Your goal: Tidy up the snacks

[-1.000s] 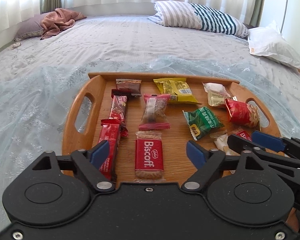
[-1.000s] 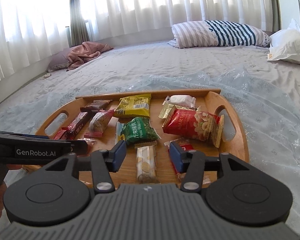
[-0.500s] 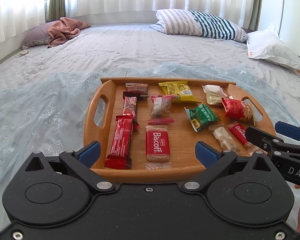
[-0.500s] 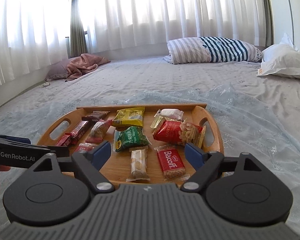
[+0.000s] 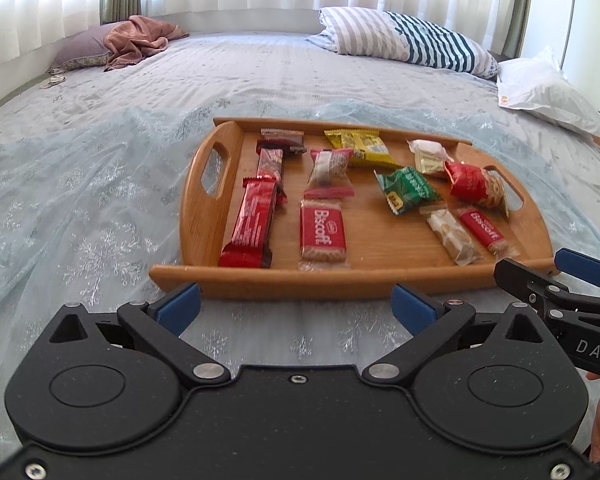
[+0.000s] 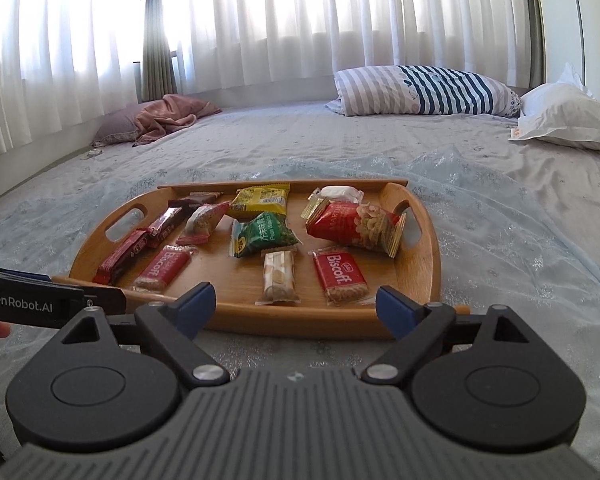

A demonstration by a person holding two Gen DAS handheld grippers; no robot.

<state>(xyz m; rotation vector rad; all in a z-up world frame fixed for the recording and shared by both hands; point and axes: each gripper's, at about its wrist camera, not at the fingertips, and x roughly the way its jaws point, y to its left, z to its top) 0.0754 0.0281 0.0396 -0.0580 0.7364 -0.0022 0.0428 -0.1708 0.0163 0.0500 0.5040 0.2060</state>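
Fingers [image 5: 178, 307] of the left gripper [image 5: 296, 306] stand spread wide and empty over the bed [image 5: 100, 128], just short of the wooden tray [image 5: 204, 216]; those of the right gripper [image 6: 296, 306] are opening, with nothing between them. From the left wrist camera the tray lies at 12 o'clock on a pale blue snowflake cloth [image 5: 80, 208], holding a flat spread of wrapped snacks. Along its 9 o'clock side run a red chocolate bar [image 5: 252, 224], a second red bar [image 5: 270, 162] and a dark brown packet [image 5: 282, 138]. Toward the middle sit a red Biscoff biscuit [image 5: 323, 232], a pink-ended cereal bar [image 5: 329, 174] and a yellow packet [image 5: 358, 146]. Toward 3 o'clock lie a green pea packet [image 5: 408, 194], a red nut bag [image 5: 476, 188], a pale wafer [image 5: 450, 236], another Biscoff [image 5: 485, 230] and two small pale sweets [image 5: 428, 154]. Striped and white pillows [image 5: 404, 42] rest at the bed's far edge.
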